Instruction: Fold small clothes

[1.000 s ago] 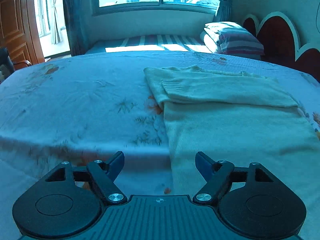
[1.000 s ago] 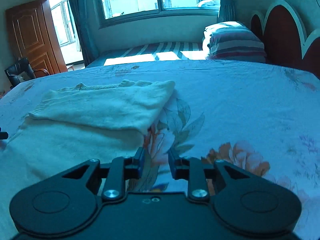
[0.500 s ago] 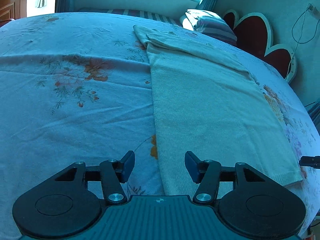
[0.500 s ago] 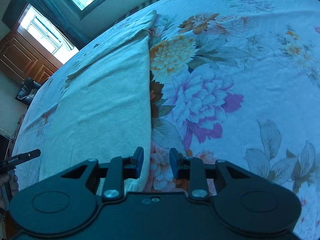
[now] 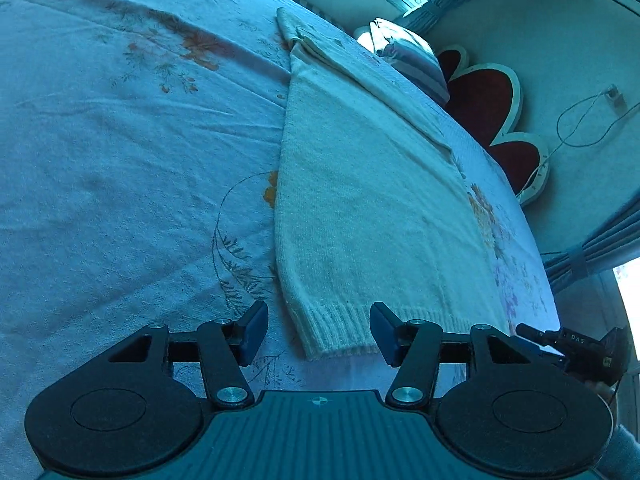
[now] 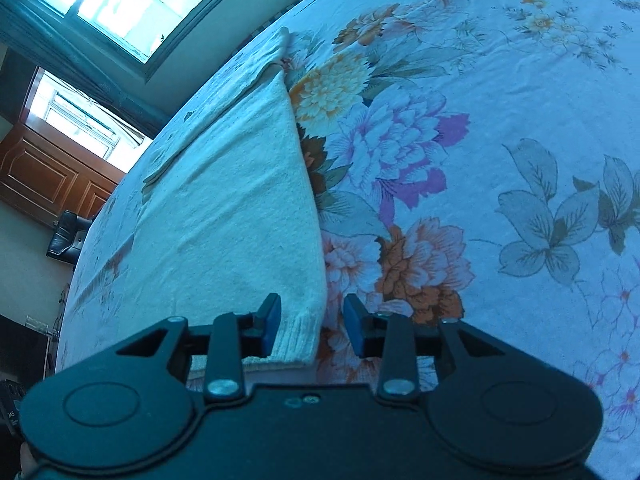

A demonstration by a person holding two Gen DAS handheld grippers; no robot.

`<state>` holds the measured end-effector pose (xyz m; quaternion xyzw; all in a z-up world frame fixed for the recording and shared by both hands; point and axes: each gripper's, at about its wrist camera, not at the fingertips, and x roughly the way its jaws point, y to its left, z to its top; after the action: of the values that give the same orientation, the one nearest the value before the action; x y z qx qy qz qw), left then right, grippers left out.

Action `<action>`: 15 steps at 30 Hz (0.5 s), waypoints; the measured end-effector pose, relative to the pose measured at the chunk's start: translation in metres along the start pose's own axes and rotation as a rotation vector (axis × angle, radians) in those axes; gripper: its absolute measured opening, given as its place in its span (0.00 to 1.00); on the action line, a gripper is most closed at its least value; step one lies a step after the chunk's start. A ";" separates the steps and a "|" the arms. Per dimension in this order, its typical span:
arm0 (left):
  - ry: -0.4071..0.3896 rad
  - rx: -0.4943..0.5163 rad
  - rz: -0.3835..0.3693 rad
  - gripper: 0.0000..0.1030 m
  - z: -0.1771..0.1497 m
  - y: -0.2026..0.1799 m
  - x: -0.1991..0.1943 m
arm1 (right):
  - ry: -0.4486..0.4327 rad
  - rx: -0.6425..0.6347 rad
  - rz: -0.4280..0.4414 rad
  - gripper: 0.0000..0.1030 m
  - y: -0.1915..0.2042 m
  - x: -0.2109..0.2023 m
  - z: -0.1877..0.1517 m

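A cream knit sweater lies flat on the floral bedsheet, stretching away from me, its sleeves folded across the far end and its ribbed hem nearest me. My left gripper is spread wide just over the hem's left corner, one finger off the fabric, the other over it. My right gripper is also spread, straddling the hem's right corner, with its left finger over the knit and its right finger over the printed flowers.
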<state>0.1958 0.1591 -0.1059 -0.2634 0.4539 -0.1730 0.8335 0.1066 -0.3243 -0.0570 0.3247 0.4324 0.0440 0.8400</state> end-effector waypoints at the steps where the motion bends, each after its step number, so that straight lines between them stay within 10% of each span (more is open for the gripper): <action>1: 0.000 -0.021 -0.016 0.54 0.001 0.003 0.001 | -0.017 0.019 -0.001 0.35 -0.003 -0.001 0.000; 15: 0.047 -0.143 -0.202 0.45 0.020 0.018 0.043 | 0.033 0.120 0.155 0.32 -0.018 0.019 0.014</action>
<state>0.2365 0.1572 -0.1362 -0.3623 0.4555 -0.2294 0.7801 0.1250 -0.3391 -0.0752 0.4062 0.4215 0.0880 0.8059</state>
